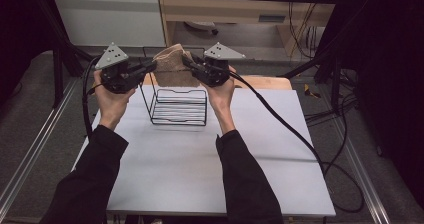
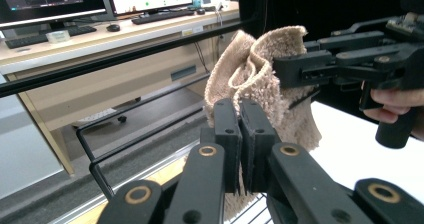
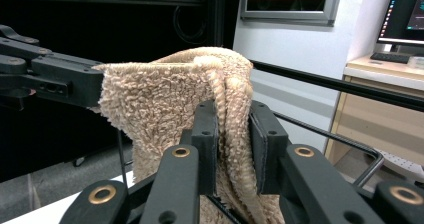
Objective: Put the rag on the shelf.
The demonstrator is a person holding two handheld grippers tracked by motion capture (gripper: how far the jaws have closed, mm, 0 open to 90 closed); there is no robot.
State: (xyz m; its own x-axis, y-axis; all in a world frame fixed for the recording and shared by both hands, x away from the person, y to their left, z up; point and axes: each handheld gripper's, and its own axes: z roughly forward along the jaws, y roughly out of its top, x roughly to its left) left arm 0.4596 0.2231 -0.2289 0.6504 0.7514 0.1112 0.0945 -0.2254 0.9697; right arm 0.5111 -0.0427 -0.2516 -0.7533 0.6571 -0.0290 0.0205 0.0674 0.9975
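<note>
towel (image 1: 172,64), beige terry, held up between both grippers above the far end of a black wire rack (image 1: 179,106).

left gripper (image 1: 150,65): jaws clenched on one edge of the towel; in the left gripper view (image 2: 239,134) pads nearly touching, thin layer of cloth pinched between, rest of the towel rising just ahead of and above the fingertips, some hanging below them. held in the person's left hand (image 1: 111,100).

right gripper (image 1: 189,63): seen in its own view (image 3: 234,144) with jaws a little apart, thick rolled fold of towel running down between the pads; left pad against the pile, right pad close beside it, contact there not certain. grasp looks loose; cannot tell whether pressing or just released. held in the person's right hand (image 1: 221,91).

towel bunched and folded between the two sets of fingertips, top edge above both. in the left gripper view, right gripper (image 2: 292,70) reaching in from the right, tips on the towel's upper edge. in the right gripper view, left gripper (image 3: 95,86) entering from the left, tips on the opposite edge.

rack on white table (image 1: 200,169), just below and toward the person from both grippers. dark sleeves (image 1: 92,179) at bottom of high view.
</note>
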